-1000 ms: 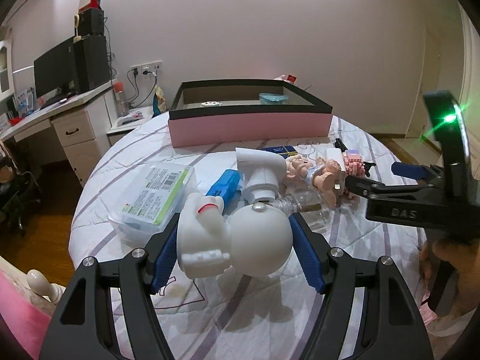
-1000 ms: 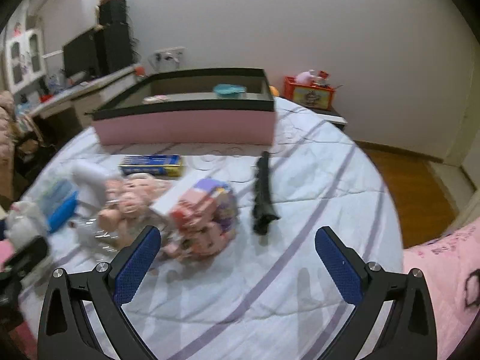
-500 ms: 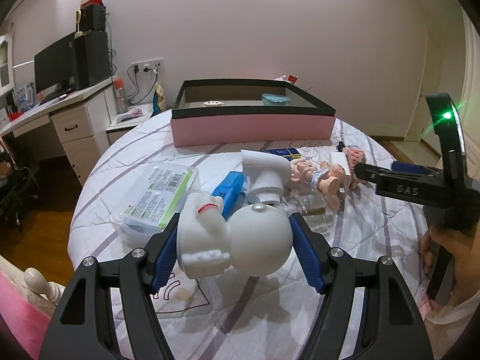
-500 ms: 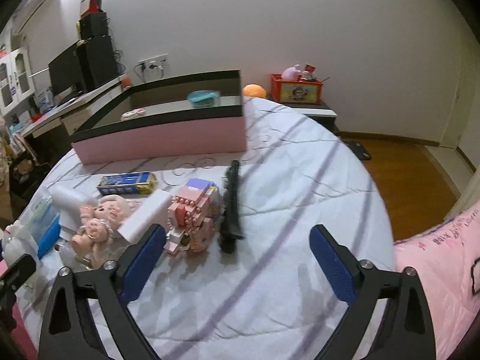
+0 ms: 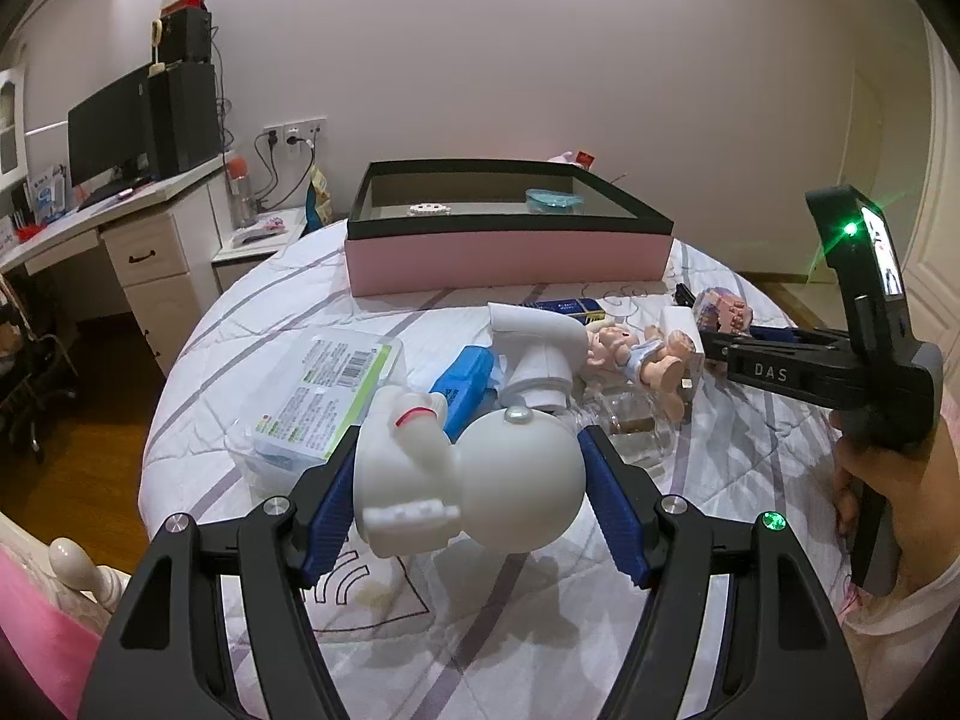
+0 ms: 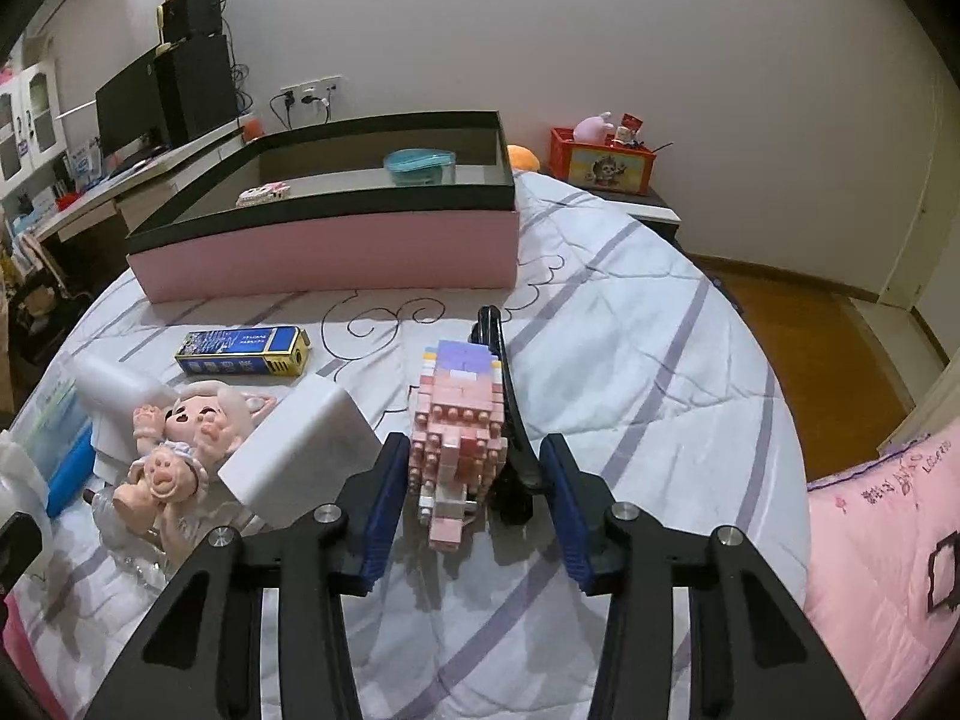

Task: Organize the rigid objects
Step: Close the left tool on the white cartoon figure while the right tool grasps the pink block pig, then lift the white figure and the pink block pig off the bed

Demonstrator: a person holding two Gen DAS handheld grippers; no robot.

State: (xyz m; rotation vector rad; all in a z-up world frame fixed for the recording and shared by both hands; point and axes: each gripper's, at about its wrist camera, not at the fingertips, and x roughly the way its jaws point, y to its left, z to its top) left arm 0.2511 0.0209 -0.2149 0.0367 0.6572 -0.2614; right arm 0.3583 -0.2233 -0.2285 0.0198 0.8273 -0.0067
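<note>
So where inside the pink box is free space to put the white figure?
The pink box has bare floor between the small white-pink toy at its left and the teal container at the back right. The bed in front, around the doll and brick figure, is crowded.

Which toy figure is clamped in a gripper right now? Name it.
The white round-headed figure: the left gripper is shut on it. The pink block figure only sits between the right gripper's open fingers, and the baby doll lies untouched.

The right gripper [image 6: 474, 495] has advanced and narrowed, apparently bracketing the pink brick figure [image 6: 459, 426].
</note>
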